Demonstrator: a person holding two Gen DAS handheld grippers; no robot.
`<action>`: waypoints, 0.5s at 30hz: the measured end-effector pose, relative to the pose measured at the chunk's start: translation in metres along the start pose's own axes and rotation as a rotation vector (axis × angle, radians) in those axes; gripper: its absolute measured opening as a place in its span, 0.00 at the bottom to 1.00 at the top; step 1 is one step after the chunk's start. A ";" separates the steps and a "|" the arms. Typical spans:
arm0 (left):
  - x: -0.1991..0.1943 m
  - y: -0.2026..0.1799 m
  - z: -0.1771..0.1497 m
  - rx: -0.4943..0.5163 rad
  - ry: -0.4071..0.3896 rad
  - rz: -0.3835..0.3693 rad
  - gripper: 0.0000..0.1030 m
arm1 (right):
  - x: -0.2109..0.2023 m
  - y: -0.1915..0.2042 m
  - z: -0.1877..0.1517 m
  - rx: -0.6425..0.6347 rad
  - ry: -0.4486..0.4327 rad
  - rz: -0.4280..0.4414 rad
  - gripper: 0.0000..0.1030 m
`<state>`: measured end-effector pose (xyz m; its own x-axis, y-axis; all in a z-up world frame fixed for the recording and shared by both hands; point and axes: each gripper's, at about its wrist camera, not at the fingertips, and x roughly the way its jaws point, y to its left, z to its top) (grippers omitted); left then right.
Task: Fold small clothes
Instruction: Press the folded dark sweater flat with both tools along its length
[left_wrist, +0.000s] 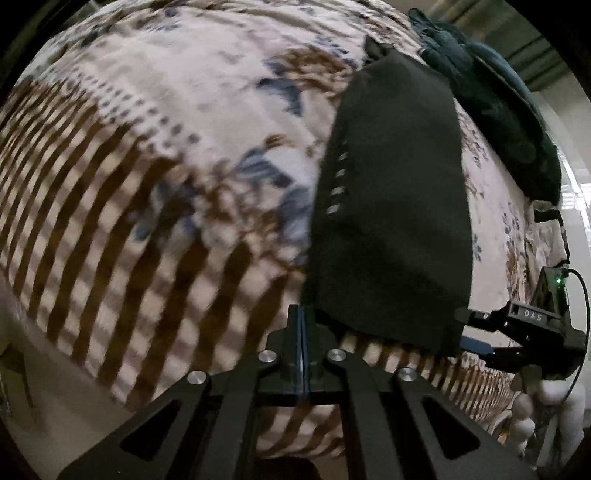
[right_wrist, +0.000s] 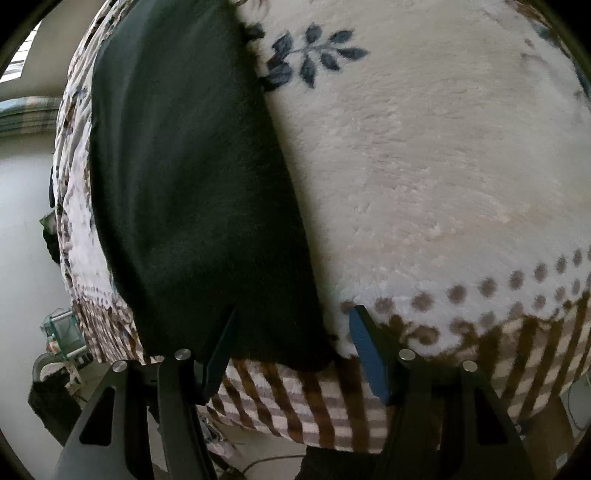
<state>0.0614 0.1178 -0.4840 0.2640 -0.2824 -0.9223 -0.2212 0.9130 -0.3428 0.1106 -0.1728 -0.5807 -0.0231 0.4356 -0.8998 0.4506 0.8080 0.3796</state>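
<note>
Two hand-held grippers work at the near edge of one black garment (left_wrist: 391, 206), which lies flat on a fleecy blanket (left_wrist: 177, 155) covering a bed.

In the left wrist view, the left gripper (left_wrist: 300, 314) sits at the bottom centre with its fingers pressed together; its tips are at the garment's lower left corner, and whether any cloth is pinched between them cannot be told. At the right edge of this frame, the right gripper (left_wrist: 476, 332) appears beside the garment's lower right corner.

In the right wrist view, the right gripper (right_wrist: 291, 325) has its fingers spread wide apart. Its left finger overlaps the garment's near edge, while the blue right finger rests over bare blanket, just beside the garment's corner.

Only the left view shows a short row of pale dashes along the garment's left edge, and a dark green heap of cloth (left_wrist: 498, 107) farther back in the upper right. Only the right view shows the blanket's blue leaf sprig (right_wrist: 314, 55) near the top centre.

The garment is a long, folded, plain black rectangle running away from both cameras.
</note>
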 end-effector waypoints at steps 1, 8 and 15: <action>-0.001 0.003 0.002 -0.026 -0.004 -0.025 0.00 | 0.002 0.000 0.001 0.000 0.001 0.005 0.62; 0.016 -0.012 0.039 -0.067 -0.028 -0.158 0.44 | 0.010 -0.005 0.011 0.010 0.003 0.059 0.62; 0.048 -0.038 0.032 0.028 -0.015 -0.053 0.04 | 0.019 -0.005 0.012 -0.009 -0.005 0.108 0.63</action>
<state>0.1121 0.0789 -0.5092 0.2883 -0.3260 -0.9003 -0.1805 0.9049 -0.3855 0.1186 -0.1733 -0.6020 0.0299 0.5185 -0.8545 0.4418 0.7600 0.4766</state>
